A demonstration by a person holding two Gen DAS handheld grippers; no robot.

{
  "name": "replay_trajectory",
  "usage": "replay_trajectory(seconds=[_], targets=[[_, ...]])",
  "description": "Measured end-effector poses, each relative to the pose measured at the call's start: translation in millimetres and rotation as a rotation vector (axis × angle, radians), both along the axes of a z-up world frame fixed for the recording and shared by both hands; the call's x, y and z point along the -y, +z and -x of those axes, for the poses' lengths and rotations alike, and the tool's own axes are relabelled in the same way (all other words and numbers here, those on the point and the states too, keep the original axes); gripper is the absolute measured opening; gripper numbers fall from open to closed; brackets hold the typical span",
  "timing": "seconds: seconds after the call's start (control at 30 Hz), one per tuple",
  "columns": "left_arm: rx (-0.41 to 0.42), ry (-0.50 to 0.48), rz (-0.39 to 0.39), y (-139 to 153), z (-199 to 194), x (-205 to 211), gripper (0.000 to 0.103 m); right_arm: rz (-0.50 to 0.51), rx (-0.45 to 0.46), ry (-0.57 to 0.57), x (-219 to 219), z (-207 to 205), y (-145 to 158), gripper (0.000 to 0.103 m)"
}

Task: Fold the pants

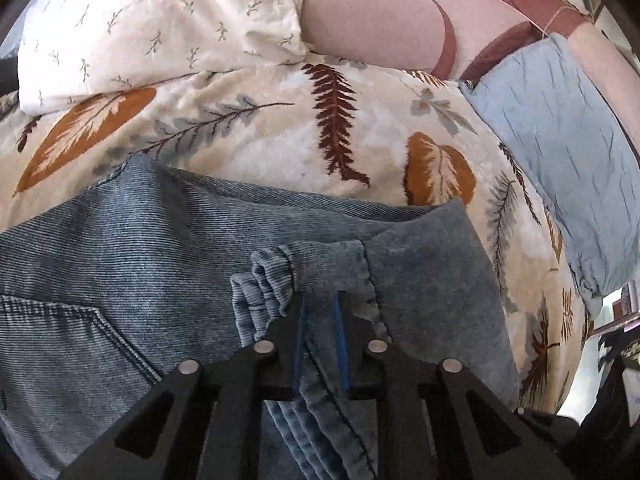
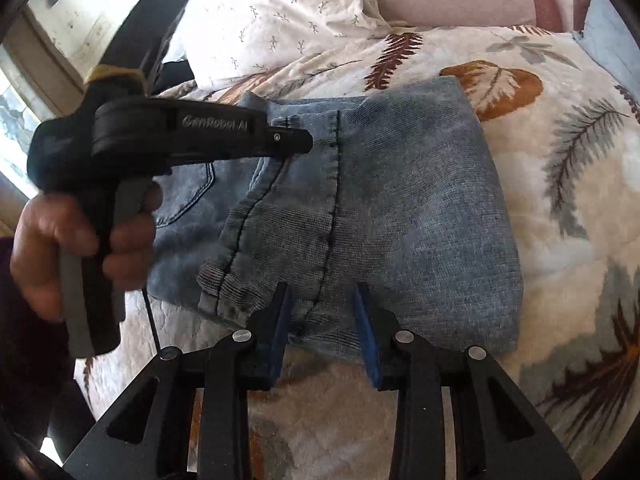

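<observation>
Left tool (image 1: 320,300): clenched on a bunched cuff of the pants (image 1: 120,248).
Right tool (image 2: 322,300): jaws apart over the near hem, gripping nothing that I can see.
Pants: on the bed (image 2: 560,208), already doubled into a short stack.
Left to do, I judge: final fold, smoothing.

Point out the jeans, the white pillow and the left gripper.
jeans (image 2: 400,208): right wrist view, on the folded top layer.
white pillow (image 1: 160,28): left wrist view, on its printed cover.
left gripper (image 1: 320,312): left wrist view, between its fingertips, clamped on denim.
</observation>
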State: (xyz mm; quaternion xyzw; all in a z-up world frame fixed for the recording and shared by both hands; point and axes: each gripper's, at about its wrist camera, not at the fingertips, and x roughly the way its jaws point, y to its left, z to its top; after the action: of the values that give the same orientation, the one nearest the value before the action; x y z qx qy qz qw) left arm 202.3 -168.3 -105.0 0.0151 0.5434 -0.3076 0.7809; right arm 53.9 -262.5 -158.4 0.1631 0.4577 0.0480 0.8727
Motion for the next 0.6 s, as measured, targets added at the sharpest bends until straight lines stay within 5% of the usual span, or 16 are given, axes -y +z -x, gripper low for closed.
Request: replay_trajectory(seconds=[0.33,0.6], targets=[[-0.009,0.011,0.037,-1,-5,-6,0.009,0.052,-0.009,-0.018,-9,-1,1,0.031],[0.118,0.068,0.048,55,33,-79,0.018,-0.015,0.120,0.012,-20,-1,39,0.039]])
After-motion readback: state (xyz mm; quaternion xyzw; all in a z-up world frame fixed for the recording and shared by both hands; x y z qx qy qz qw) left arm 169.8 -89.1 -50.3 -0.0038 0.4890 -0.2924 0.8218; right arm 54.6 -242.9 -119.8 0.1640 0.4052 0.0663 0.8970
